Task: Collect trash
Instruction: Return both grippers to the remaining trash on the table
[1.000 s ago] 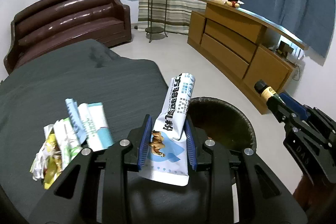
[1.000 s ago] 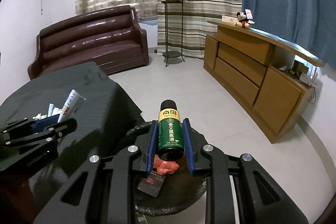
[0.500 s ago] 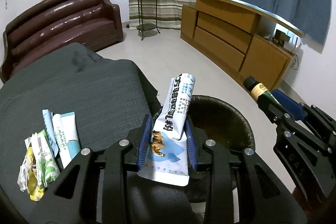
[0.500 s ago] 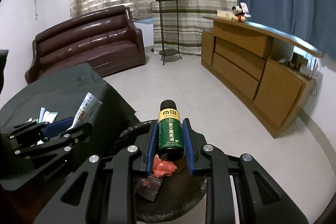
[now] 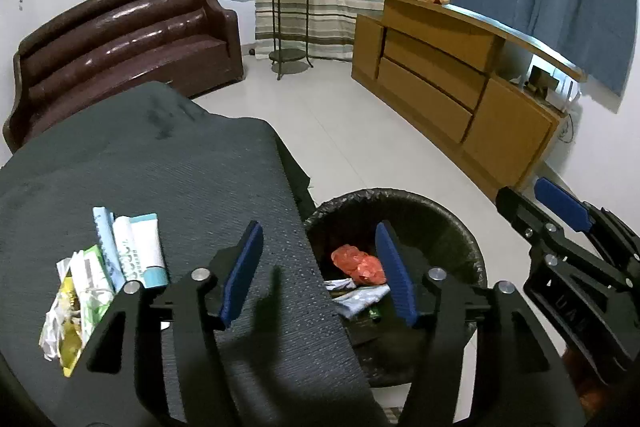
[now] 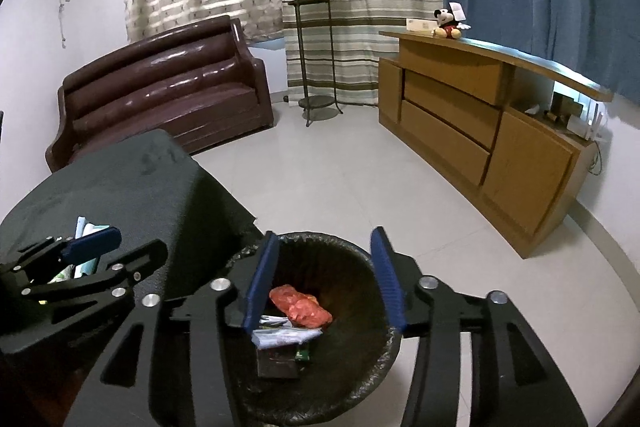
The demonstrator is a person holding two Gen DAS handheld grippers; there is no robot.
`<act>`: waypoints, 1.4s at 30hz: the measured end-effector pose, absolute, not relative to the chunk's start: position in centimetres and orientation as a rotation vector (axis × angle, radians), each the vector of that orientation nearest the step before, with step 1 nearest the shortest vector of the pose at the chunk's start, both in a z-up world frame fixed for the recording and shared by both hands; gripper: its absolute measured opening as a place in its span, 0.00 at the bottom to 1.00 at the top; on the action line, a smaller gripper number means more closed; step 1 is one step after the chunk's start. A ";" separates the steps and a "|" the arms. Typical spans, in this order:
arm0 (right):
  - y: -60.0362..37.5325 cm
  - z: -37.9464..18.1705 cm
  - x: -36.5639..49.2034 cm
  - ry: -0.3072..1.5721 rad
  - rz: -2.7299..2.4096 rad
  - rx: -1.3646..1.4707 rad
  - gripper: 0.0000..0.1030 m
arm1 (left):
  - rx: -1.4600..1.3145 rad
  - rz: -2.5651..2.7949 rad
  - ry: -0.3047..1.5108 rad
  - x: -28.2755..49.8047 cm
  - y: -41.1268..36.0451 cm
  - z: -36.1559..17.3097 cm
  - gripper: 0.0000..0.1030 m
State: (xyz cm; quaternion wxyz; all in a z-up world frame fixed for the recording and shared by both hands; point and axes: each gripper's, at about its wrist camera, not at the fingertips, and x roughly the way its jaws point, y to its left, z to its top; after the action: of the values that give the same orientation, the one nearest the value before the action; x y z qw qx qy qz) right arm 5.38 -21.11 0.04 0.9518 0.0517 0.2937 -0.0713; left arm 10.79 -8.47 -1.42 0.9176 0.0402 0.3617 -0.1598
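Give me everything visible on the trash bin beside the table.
The round trash bin lined with a crinkled black plastic bag stands on the pale tiled floor against the dark-clothed table's edge. Inside lie a crumpled red wrapper, a white-blue packet and a dark flat packet. Both open claws hover above it.

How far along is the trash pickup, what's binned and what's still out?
Done: the bin already holds a red wrapper, a pale pouch and other bits.
In hand: nothing. The left gripper and right gripper are both open and empty, the right one over the bin.
Left: a cluster of tubes and wrappers still lies on the dark table.
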 end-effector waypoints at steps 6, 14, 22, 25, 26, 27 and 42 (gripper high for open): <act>-20.7 0.1 5.6 0.611 -0.114 0.116 0.60 | 0.076 -0.318 0.740 10.2 -7.2 -0.8 0.58; -19.1 0.2 5.2 0.588 -0.091 0.124 0.69 | 0.058 -0.263 0.738 9.2 -3.5 -0.2 0.59; -16.7 0.1 5.4 0.633 -0.034 0.129 0.69 | 0.024 -0.173 0.735 8.0 1.7 0.3 0.59; -15.5 0.1 5.4 0.647 -0.013 0.107 0.69 | 0.009 -0.136 0.734 7.5 3.9 0.5 0.59; -15.0 0.1 5.4 0.651 -0.005 0.100 0.69 | 0.004 -0.124 0.733 7.4 4.5 0.5 0.59; -14.7 0.1 5.4 0.653 0.003 0.098 0.69 | -0.002 -0.107 0.733 7.3 5.3 0.5 0.59; -10.6 0.0 6.0 0.687 0.061 0.081 0.69 | -0.043 0.029 0.777 7.0 12.8 -0.9 0.59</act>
State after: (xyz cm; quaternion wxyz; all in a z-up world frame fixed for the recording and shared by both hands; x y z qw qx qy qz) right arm 6.00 -10.58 0.01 0.9403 0.0396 0.3368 0.0297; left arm 6.99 12.78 -0.93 0.9252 -0.0211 0.3786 0.0139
